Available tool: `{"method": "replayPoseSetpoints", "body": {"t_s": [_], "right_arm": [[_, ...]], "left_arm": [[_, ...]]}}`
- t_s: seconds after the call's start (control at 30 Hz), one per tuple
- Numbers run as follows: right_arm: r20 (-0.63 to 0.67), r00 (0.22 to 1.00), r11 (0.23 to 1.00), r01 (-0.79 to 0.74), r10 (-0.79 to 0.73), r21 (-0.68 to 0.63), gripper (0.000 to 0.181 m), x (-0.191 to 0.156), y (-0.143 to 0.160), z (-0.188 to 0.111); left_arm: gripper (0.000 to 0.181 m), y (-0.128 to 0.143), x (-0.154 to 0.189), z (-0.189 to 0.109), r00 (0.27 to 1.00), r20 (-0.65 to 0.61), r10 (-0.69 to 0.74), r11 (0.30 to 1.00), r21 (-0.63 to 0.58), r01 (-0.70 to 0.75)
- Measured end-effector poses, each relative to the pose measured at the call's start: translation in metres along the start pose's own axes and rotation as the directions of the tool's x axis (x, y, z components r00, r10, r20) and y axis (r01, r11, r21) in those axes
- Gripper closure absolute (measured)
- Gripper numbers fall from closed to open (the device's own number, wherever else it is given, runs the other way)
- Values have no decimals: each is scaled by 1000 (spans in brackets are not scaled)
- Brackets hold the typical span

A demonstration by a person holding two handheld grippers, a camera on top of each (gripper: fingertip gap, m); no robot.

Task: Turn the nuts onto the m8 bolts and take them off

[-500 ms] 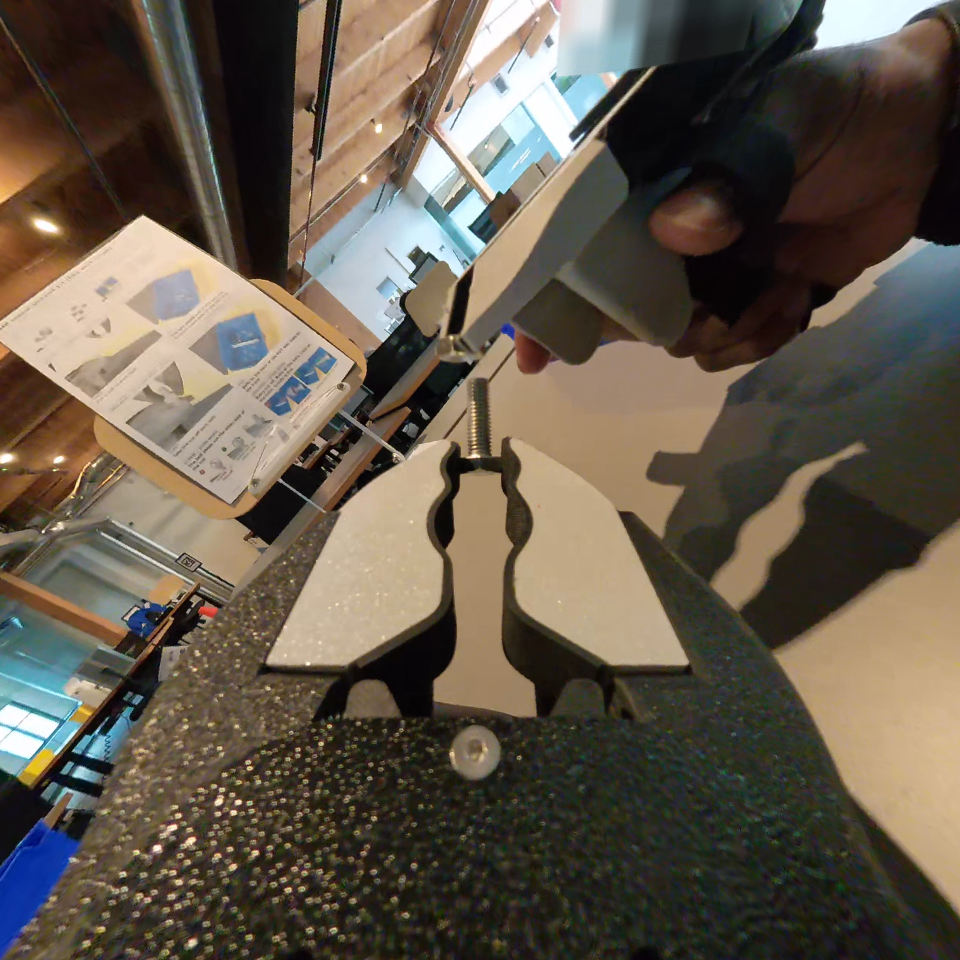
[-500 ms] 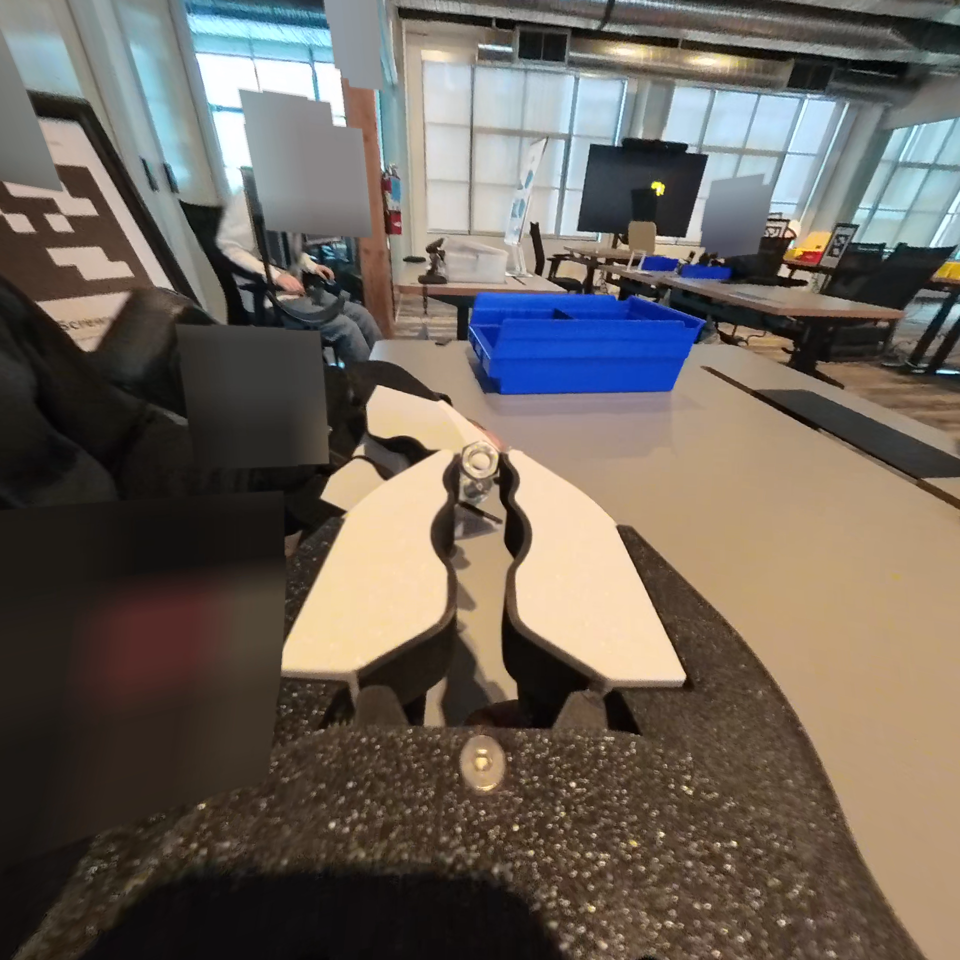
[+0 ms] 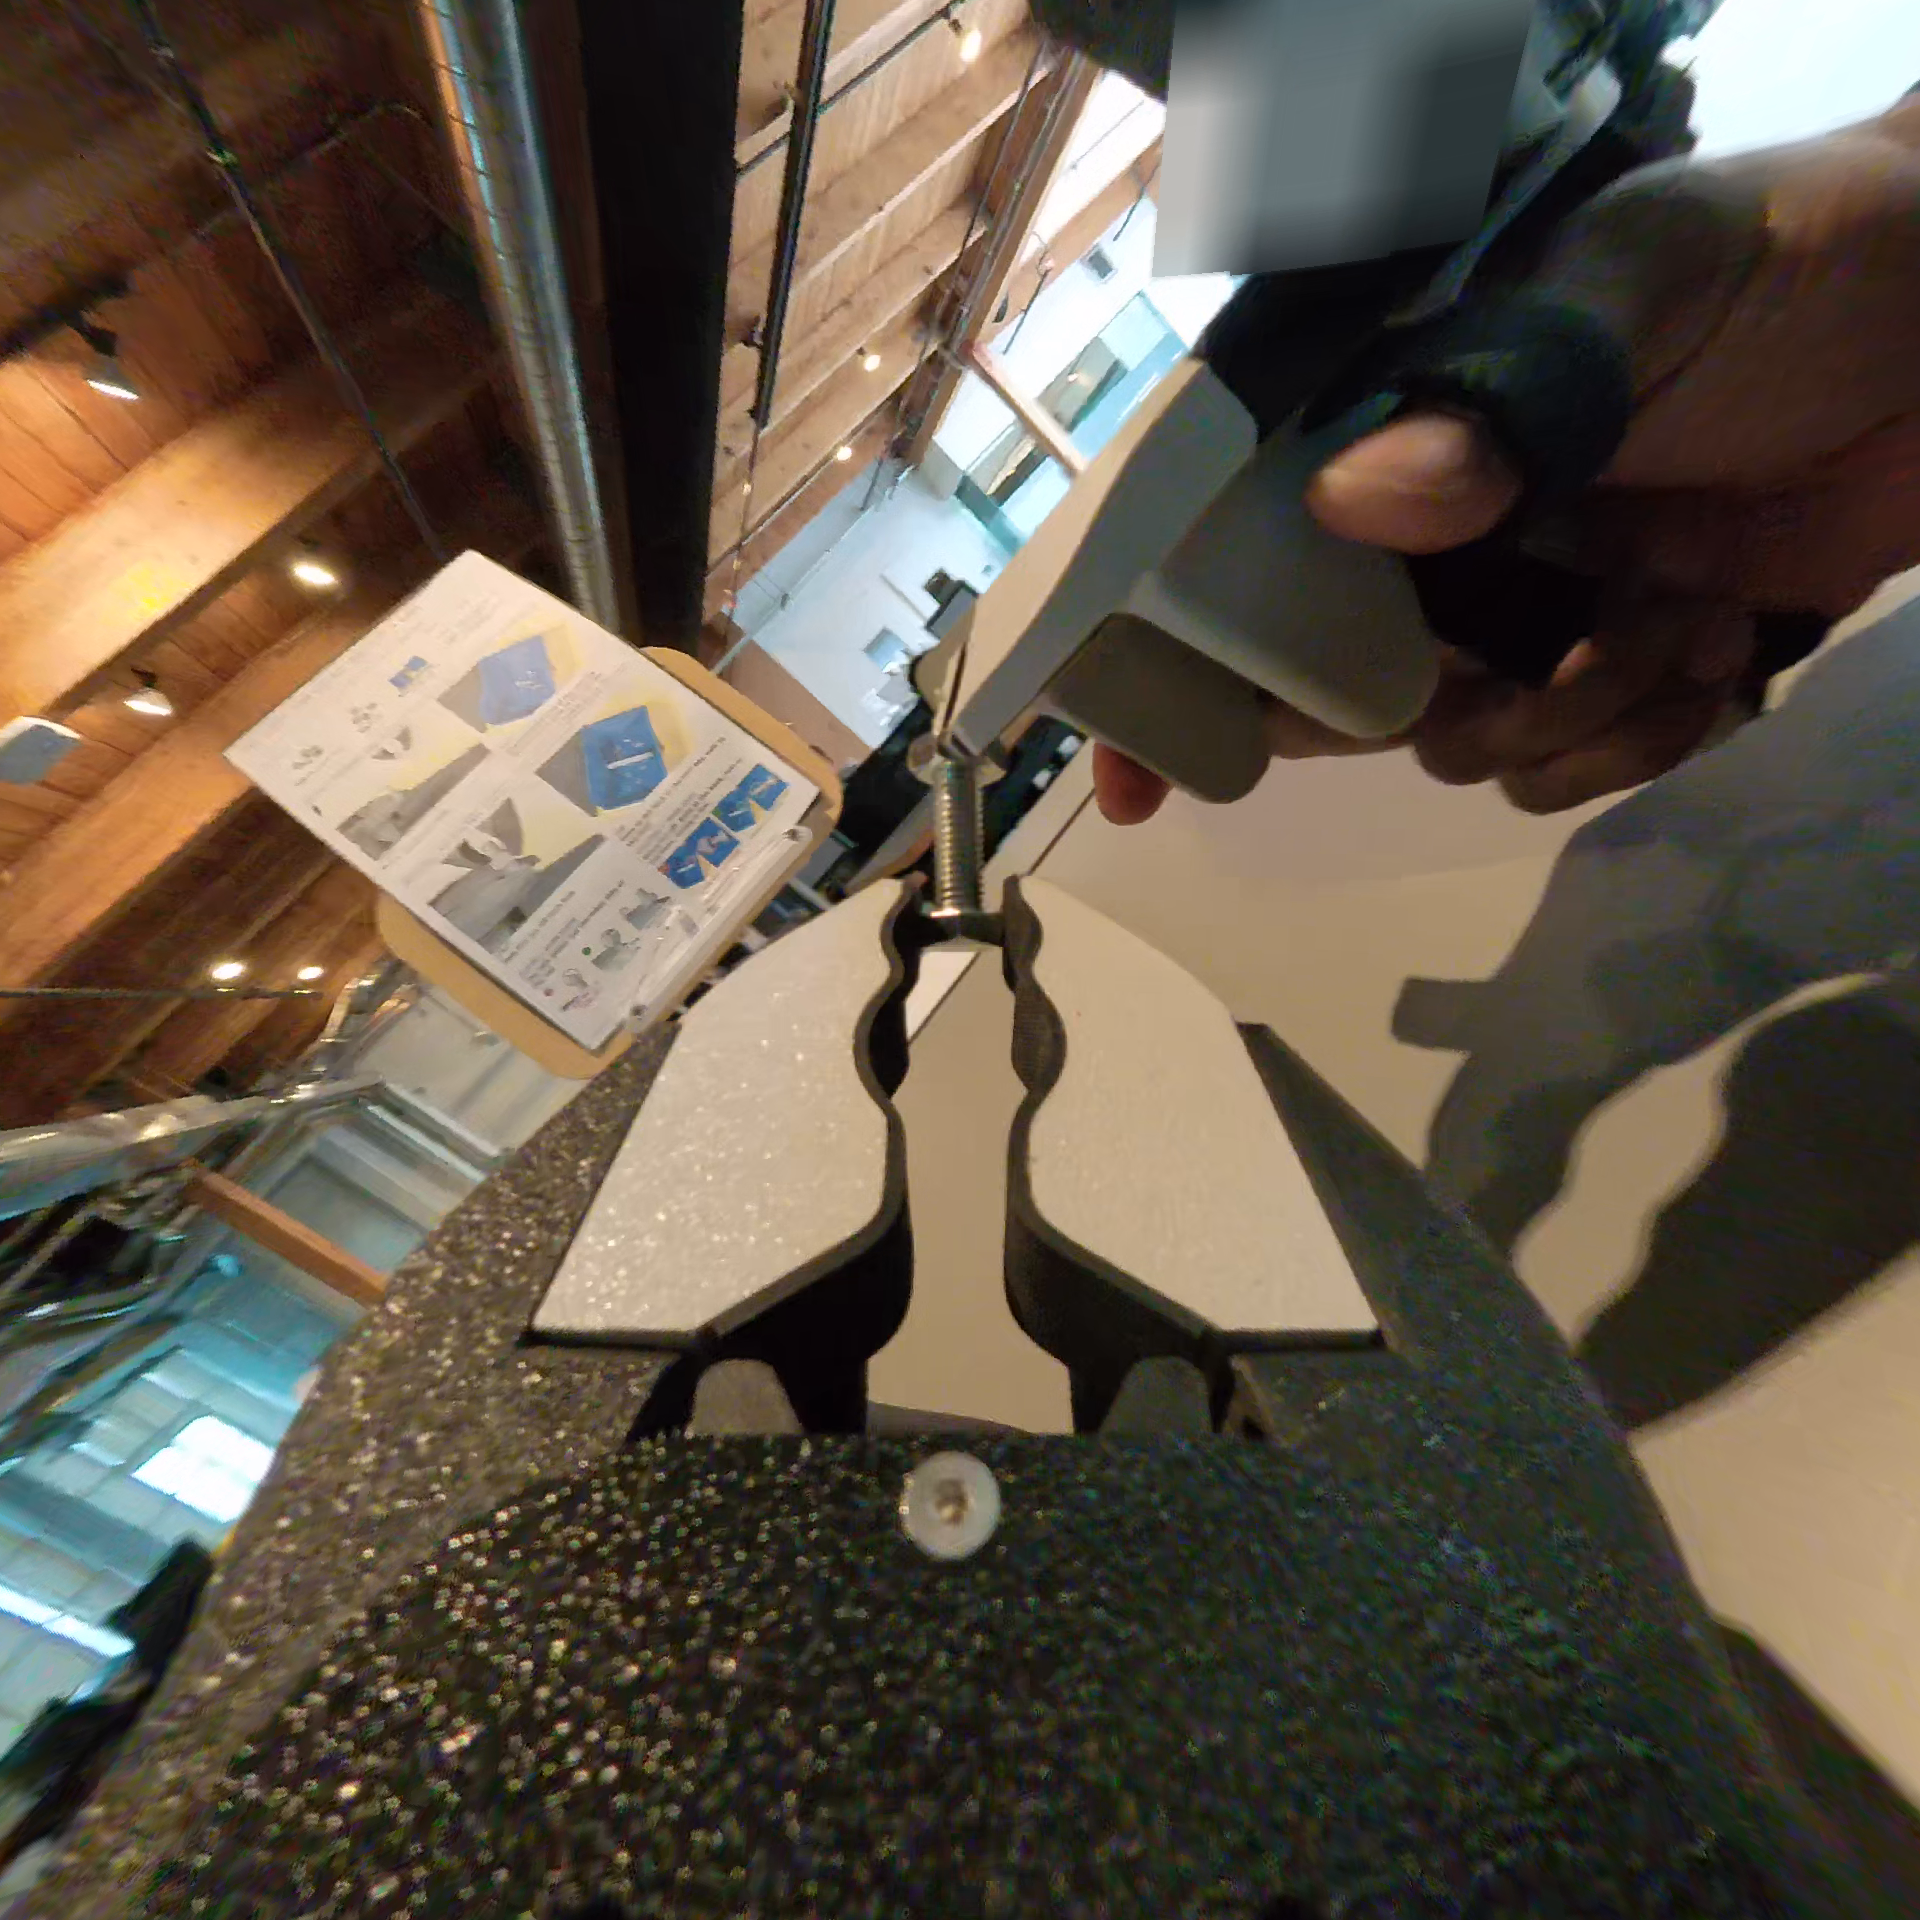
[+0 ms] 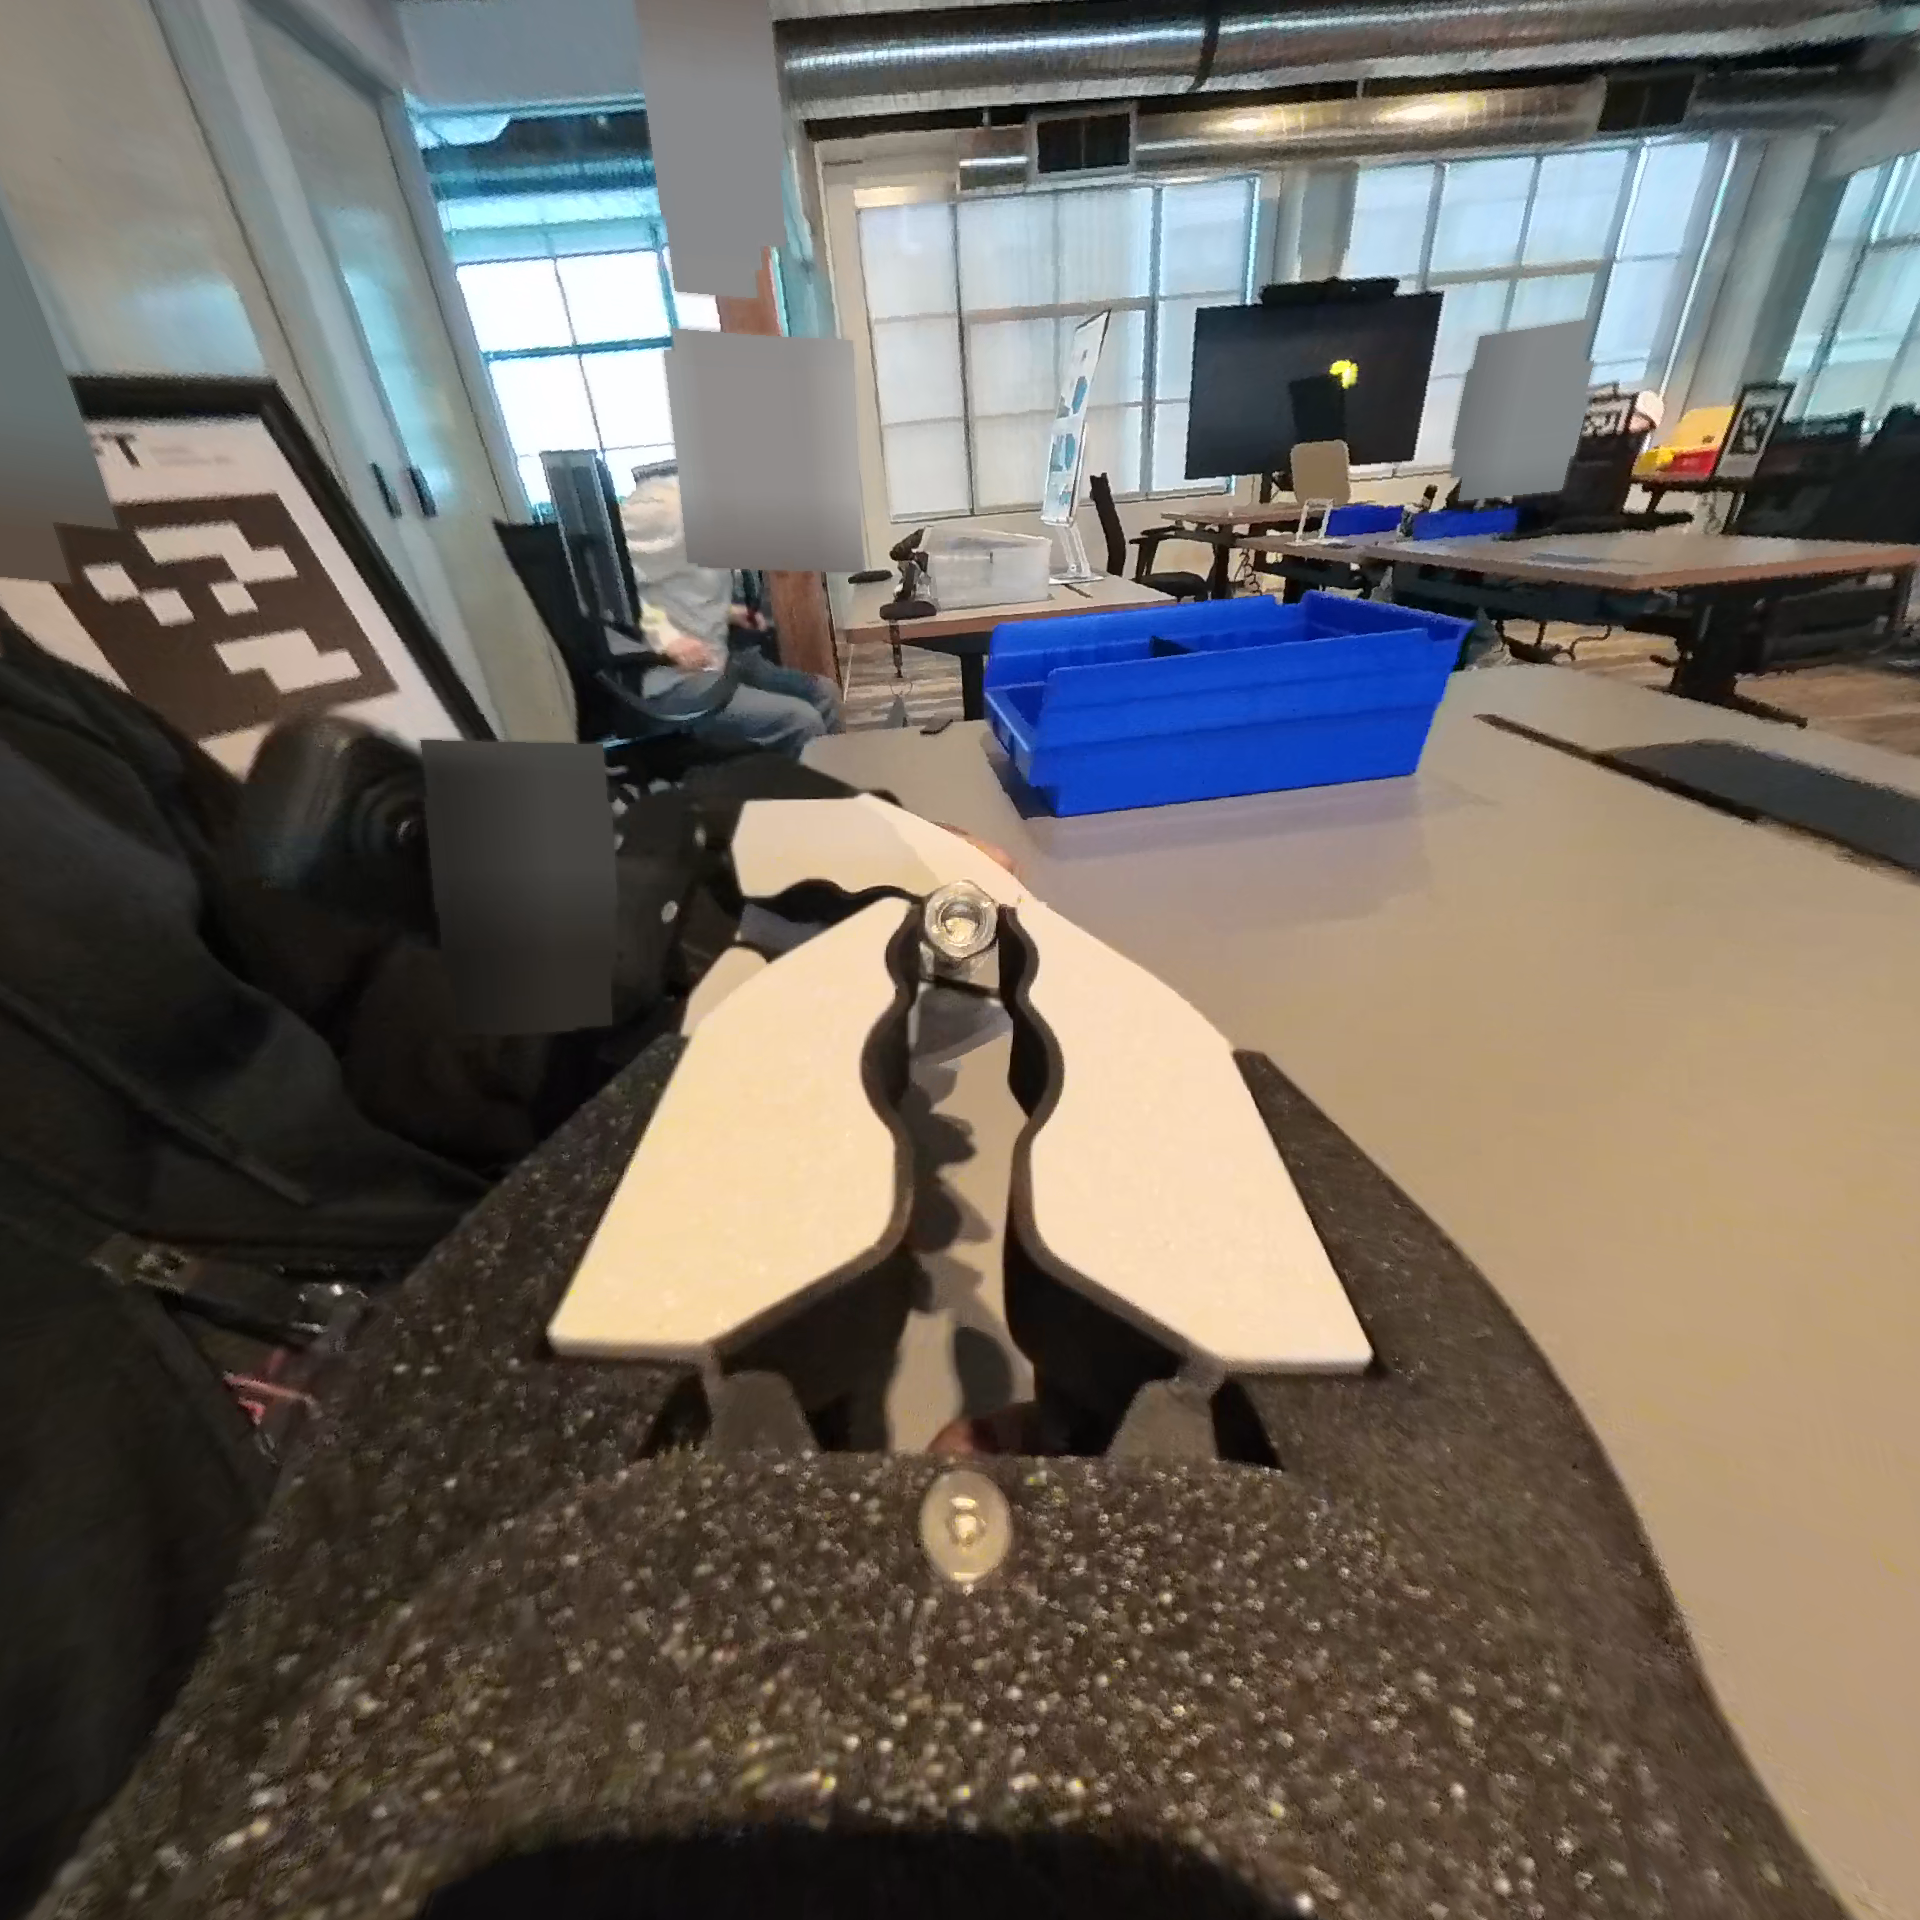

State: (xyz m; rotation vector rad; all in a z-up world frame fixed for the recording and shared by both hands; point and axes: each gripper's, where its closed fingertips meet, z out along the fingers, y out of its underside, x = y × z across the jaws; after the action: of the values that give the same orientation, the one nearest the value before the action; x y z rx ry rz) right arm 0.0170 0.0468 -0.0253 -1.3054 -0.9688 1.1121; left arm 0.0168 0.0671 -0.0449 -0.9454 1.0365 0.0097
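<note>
Left wrist view: left gripper (image 3: 958, 914) clamped on the head of the m8 bolt (image 3: 957, 844) at the fingertips, threaded shank standing straight out ahead of the fingers, long axis in line with them; tip of the shank touching the front of the right gripper (image 3: 951, 727), held above by a hand (image 3: 1621, 520). Behind, to the left, a printed instruction sheet (image 3: 540, 769) on a brown board, with small pictures and lines of text too fine to make out. Pale grey table (image 3: 1299, 914) to the right, crossed by dark shadows of both tools

Right wrist view: right gripper (image 4: 958, 940) closed on the nut (image 4: 958, 916), pinched between the fingertips, bore facing the camera, axis running roughly along the fingers. Just beyond the nut, the white fingers (image 4: 831, 842) of the left gripper, touching or nearly so; bolt itself hidden behind the nut. Farther back on the table (image 4: 1455, 1039), well apart from the grippers, a blue bin (image 4: 1216, 717) with divided compartments. At far left, a framed black-and-white block-pattern sign (image 4: 229, 613). Seated person (image 4: 707, 675) beyond the table edge; dark monitor (image 4: 1314, 379) and further desks (image 4: 1621, 566) in the background
</note>
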Motion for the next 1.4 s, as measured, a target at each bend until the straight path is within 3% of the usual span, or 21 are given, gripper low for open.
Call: {"method": "replayPoseSetpoints", "body": {"t_s": [0.2,0.3,0.53,0.87,1.4], "right_arm": [[-52,957,959,-283,284,34,167,9,-1,7],[-79,916,920,-390,393,47,167,12,-3,10],[-130,906,916,-399,402,48,167,8,-10,15],[-106,906,912,-404,410,78,167,7,-13,16],[-90,929,930,-347,358,119,161,1,-31,12]], "left_arm": [[167,6,-15,-1,944,175,280,957,-127,-261],[167,7,-19,-2,927,204,314,946,-154,-286],[167,4,-21,-3,978,174,111,992,-76,-99],[167,1,-17,-2,992,129,-16,999,-32,20],[167,-9,-8,-2,944,-42,-328,942,66,330]]}}
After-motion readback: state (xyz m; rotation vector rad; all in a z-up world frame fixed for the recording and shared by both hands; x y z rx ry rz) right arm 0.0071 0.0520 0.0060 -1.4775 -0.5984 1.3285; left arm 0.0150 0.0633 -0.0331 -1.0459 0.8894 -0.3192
